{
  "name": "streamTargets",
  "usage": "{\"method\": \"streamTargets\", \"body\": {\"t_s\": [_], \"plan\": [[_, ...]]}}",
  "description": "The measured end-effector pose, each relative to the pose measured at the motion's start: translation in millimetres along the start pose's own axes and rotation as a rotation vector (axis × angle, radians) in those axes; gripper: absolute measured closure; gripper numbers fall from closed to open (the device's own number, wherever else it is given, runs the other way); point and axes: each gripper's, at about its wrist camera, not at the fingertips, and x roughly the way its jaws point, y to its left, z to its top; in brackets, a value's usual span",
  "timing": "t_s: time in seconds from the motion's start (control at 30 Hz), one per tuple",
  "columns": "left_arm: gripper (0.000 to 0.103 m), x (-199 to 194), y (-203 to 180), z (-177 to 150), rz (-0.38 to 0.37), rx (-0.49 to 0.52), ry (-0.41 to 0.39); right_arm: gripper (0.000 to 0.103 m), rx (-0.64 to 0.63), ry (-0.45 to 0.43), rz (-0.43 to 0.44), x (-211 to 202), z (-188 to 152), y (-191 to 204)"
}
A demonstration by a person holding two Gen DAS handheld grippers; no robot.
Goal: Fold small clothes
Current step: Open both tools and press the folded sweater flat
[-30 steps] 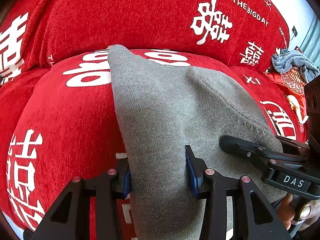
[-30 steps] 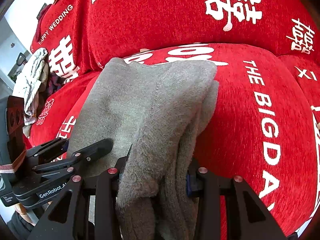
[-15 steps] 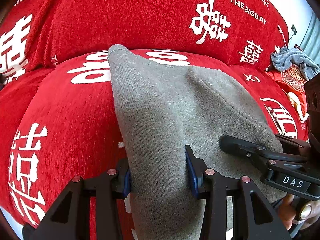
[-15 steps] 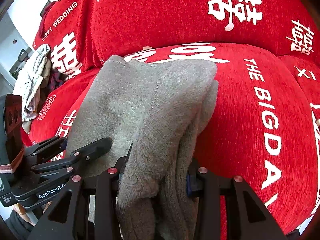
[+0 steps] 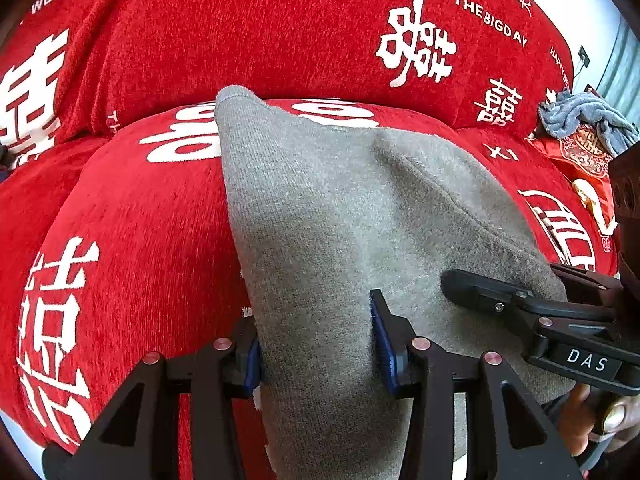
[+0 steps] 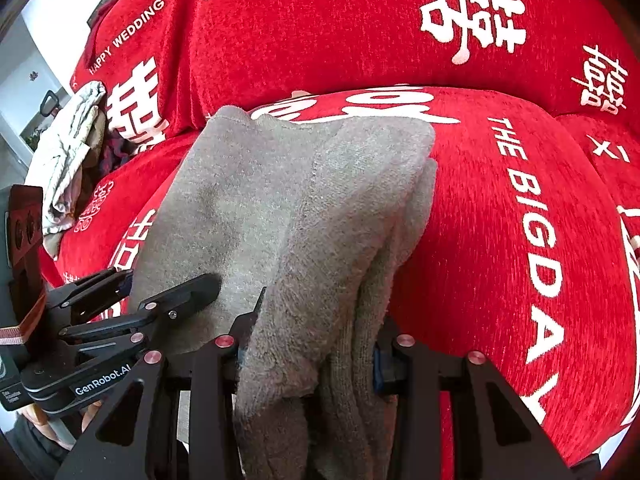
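One grey knitted garment (image 5: 340, 220) is laid on the red sofa seat cushion (image 5: 132, 232), its long axis running from the front edge of the cushion toward the backrest (image 5: 260, 32), its far end pointing at the backrest. Several folded layers are seen along its right side. Two grippers are counted: the left hand-held gripper (image 5: 316, 344) is clamped on the garment's near left part, and the right hand-held gripper (image 6: 308, 348) is clamped on the bunched near right layers. One grey cloth (image 5: 584, 116) is seen at the sofa's right end, one pale cloth (image 6: 68, 160) at the left.

Red sofa cover (image 5: 168, 248) with white lettering, crumpled grey-blue cloth (image 5: 584, 118), pale bundled fabric (image 6: 70, 152) at its far ends
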Motion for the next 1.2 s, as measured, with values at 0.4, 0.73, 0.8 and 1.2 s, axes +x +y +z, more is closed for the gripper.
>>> {"method": "streamTargets", "body": {"t_s": [0.4, 0.73, 0.8, 1.2], "plan": [[0.033, -11.3, 27.3, -0.1, 0.028, -0.076, -0.028, 0.039, 0.066, -0.097, -0.043, -21.2, -5.2, -30.2], [0.033, 21.2, 20.7, 21.8, 0.102, -0.048, 0.03, 0.04, -0.133, -0.081, 0.062, -9.0, 14.5, 9.7], [0.031, 31.0, 21.5, 23.2, 0.101, -0.051, 0.054, 0.04, -0.125, -0.036, 0.011, 6.4, 15.6, 5.9], [0.023, 64.7, 15.5, 75.2, 0.171, -0.017, 0.089, 0.034, -0.044, 0.003, 0.059, 28.3, 75.9, -19.2]]}}
